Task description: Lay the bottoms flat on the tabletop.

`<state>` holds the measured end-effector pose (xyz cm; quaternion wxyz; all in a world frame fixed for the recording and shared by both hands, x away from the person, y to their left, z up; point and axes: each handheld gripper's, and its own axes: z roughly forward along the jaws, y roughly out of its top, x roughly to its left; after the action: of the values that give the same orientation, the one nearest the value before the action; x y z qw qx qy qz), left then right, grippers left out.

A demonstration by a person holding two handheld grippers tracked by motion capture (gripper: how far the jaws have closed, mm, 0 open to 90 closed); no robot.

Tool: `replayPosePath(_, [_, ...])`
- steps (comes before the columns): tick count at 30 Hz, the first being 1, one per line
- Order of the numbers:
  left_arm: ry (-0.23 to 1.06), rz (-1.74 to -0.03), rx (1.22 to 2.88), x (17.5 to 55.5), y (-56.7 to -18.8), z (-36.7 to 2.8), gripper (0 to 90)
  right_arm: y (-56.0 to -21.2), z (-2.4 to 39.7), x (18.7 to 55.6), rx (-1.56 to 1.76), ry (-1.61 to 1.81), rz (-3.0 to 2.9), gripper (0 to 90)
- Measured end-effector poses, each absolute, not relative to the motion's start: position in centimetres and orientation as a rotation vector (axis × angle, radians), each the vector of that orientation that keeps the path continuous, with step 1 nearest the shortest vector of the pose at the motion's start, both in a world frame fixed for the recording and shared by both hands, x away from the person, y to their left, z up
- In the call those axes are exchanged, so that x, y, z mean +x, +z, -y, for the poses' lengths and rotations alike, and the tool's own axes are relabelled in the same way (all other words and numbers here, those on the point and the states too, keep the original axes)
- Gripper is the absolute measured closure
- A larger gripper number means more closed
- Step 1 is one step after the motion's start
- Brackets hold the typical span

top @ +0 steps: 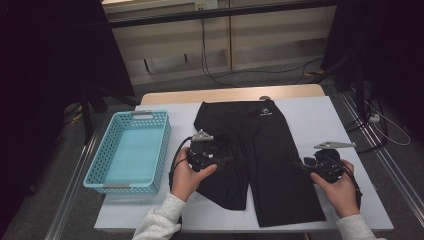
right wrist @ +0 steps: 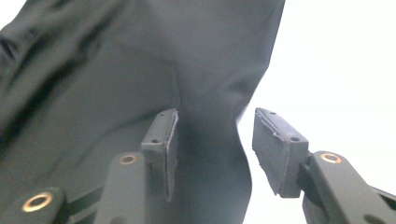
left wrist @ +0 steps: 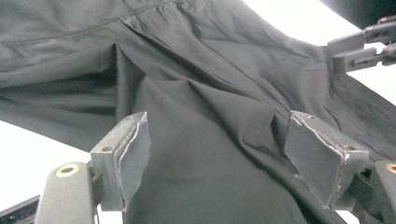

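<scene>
A light blue mesh basket [top: 131,150] sits at the left end of the white-covered table [top: 320,120], its floor bare, close beside a pair of black shorts [top: 260,150] spread flat across the middle of the table with the waistband toward the far edge and both legs running back toward the person. A small white logo [top: 265,112] marks the waistband.

The left gripper [top: 227,160], held in the person's left hand [top: 187,175], rests over the inner edge of the shorts' left leg and points toward the centre of the garment. In the left gripper view its fingers [left wrist: 135,154] stand well apart, with a raised fold of black fabric lying between them; the pads do not press it, so nothing is gripped.

On the other side, the right gripper [top: 299,164], held in the person's right hand [top: 340,192], sits at the outer edge of the right leg and points inward. In the right gripper view its fingers [right wrist: 163,144] are parted about halfway: one lies over the dark cloth, the other over the bare white table, with the hem edge running between them and nothing clamped.

Sleeves of pale knit [top: 160,220] reach in from the near side.
</scene>
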<state>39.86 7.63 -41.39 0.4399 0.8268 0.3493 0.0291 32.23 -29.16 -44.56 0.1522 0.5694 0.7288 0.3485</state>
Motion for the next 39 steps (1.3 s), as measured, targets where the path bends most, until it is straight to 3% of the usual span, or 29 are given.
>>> replayPosePath(1, [0.075, -0.869, 2.052, 39.9, -41.4, -7.7, 23.1, -44.8, 29.1, 32.3, 1.641, 0.979, -2.107, 54.8])
replayPosePath(3, [0.075, -0.872, 2.052, 39.9, -41.4, -7.7, 23.1, -45.1, 29.0, 32.3, 1.619, 0.937, -2.117, 73.1])
replayPosePath(6, [0.075, -0.874, 2.044, 39.9, -41.3, -7.8, 23.0, -44.9, 29.4, 32.3, 1.642, 0.931, -2.146, 87.1])
replayPosePath(12, [0.069, -0.878, 2.044, 40.0, -41.3, -8.1, 23.0, -44.7, 30.0, 31.1, 1.661, 0.957, -2.169, 88.5])
replayPosePath(18, [0.066, -0.878, 2.051, 39.9, -41.4, -7.9, 22.7, -44.5, 30.1, 31.2, 1.628, 0.957, -2.156, 62.1])
replayPosePath(22, [0.080, -0.882, 2.068, 40.0, -41.5, -8.0, 22.0, -43.9, 30.3, 32.5, 1.595, 1.015, -2.106, 51.2])
replayPosePath(32, [0.119, -0.904, 2.105, 40.0, -41.9, -8.5, 19.8, -45.6, 31.2, 38.2, 1.665, 1.038, -2.031, 41.6])
replayPosePath(39, [0.135, -0.921, 2.114, 40.1, -42.0, -9.1, 19.8, -45.7, 31.9, 42.6, 1.719, 1.075, -1.988, 42.5])
